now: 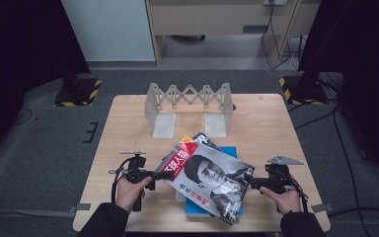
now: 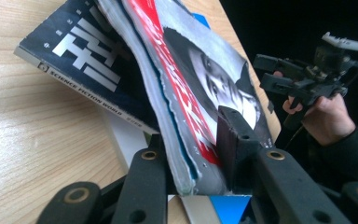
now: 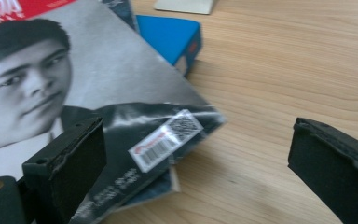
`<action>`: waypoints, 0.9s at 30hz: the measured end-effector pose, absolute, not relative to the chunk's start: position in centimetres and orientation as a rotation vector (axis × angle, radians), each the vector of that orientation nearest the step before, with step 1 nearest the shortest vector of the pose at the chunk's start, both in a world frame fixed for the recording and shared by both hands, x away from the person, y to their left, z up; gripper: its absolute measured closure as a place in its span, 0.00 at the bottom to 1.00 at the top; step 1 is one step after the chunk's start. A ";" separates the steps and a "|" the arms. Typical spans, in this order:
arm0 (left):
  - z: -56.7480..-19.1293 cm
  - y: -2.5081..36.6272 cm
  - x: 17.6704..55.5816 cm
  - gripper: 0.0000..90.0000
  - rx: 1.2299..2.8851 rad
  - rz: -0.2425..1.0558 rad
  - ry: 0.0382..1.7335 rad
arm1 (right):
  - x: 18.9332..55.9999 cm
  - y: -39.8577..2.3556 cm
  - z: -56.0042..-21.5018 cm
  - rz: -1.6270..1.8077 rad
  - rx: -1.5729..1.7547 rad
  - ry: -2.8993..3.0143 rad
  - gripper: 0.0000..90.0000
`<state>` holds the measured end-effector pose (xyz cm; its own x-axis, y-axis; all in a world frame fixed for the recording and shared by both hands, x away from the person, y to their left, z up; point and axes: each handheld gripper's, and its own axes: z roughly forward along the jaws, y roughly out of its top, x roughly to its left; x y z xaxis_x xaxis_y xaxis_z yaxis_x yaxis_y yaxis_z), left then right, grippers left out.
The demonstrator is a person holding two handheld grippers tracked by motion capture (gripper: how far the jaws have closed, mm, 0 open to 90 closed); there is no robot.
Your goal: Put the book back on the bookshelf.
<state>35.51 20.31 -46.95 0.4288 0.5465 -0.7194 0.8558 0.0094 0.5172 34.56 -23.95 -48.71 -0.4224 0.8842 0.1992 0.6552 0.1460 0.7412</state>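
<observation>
L gripper (image 2: 193, 158) clamped on magazine (image 1: 209, 180) spine, lifting it off book stack (image 2: 86, 60). R gripper (image 3: 196, 158) wide open, empty, beside corner. Next prob: R closes on edge.

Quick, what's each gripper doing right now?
Left gripper: shut on the magazine.
Right gripper: open, holding nothing, jaws apart by the magazine's corner.

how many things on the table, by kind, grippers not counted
magazines: 2, the portrait-cover magazine and the dark science fiction magazine under it
blue books: 1, the blue book at the bottom of the pile
folding racks: 1, the grey rack at the far edge
total: 4
</observation>
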 end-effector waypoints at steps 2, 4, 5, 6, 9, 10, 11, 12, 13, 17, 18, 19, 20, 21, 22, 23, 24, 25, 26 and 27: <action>-46.7 20.3 35.5 0.82 1.650 -0.385 1.235 | 34.6 -24.4 -48.7 1.134 1.510 2.122 0.05; -46.3 20.3 35.6 0.84 1.637 -0.381 1.228 | 34.7 -25.1 -48.7 1.118 1.517 2.105 0.05; -46.1 20.3 35.6 0.84 1.626 -0.376 1.226 | 34.7 -25.3 -48.7 1.109 1.522 2.100 0.05; -45.9 20.3 35.6 0.85 1.616 -0.370 1.226 | 34.8 -25.6 -48.7 1.101 1.520 2.090 0.05; -45.2 20.4 35.6 0.87 1.600 -0.359 1.218 | 35.0 -26.5 -48.9 1.066 1.525 2.070 0.05; -45.1 20.5 35.5 0.87 1.586 -0.358 1.225 | 35.0 -26.8 -49.0 1.049 1.532 2.065 0.05; -44.9 20.6 35.6 0.88 1.579 -0.357 1.225 | 35.0 -27.0 -49.1 1.036 1.539 2.062 0.05; -44.7 20.7 35.6 0.89 1.568 -0.358 1.228 | 35.1 -27.3 -49.2 1.021 1.543 2.061 0.05; -44.6 20.8 35.6 0.89 1.556 -0.360 1.228 | 35.2 -27.5 -49.3 1.006 1.554 2.054 0.05; -44.0 21.3 35.6 0.92 1.484 -0.383 1.241 | 35.4 -28.4 -49.6 0.970 1.544 2.043 0.05; -43.9 21.4 35.7 0.93 1.477 -0.384 1.236 | 35.5 -28.6 -49.7 0.961 1.549 2.037 0.05; -43.7 21.5 35.7 0.93 1.462 -0.388 1.235 | 35.5 -28.7 -49.8 0.952 1.548 2.037 0.05; -43.5 21.5 35.7 0.94 1.449 -0.391 1.234 | 35.6 -29.0 -49.9 0.925 1.542 2.041 0.05; -43.1 21.5 35.7 0.94 1.436 -0.383 1.231 | 35.6 -29.2 -50.0 0.913 1.543 2.037 0.05; -43.1 21.5 35.7 0.94 1.436 -0.383 1.231 | 35.6 -29.3 -50.1 0.903 1.545 2.030 0.05; -42.9 21.5 35.7 0.94 1.431 -0.380 1.228 | 35.6 -29.5 -50.1 0.893 1.544 2.033 0.05; -42.7 21.5 35.8 0.94 1.424 -0.377 1.228 | 35.6 -29.5 -50.1 0.893 1.544 2.033 0.05; -42.4 21.5 35.8 0.94 1.421 -0.373 1.228 | 35.7 -29.6 -50.2 0.886 1.550 2.030 0.05; -42.3 21.5 35.8 0.94 1.417 -0.368 1.227 | 35.7 -29.7 -50.4 0.868 1.542 2.036 0.05; -42.1 21.5 35.9 0.94 1.415 -0.366 1.227 | 35.8 -29.8 -50.5 0.859 1.534 2.037 0.05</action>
<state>35.88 21.45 -42.09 0.4006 0.4535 -0.7961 0.8156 0.2195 0.5354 35.79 -29.75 -50.55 -0.2827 0.9591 0.0158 0.6808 0.1890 0.7077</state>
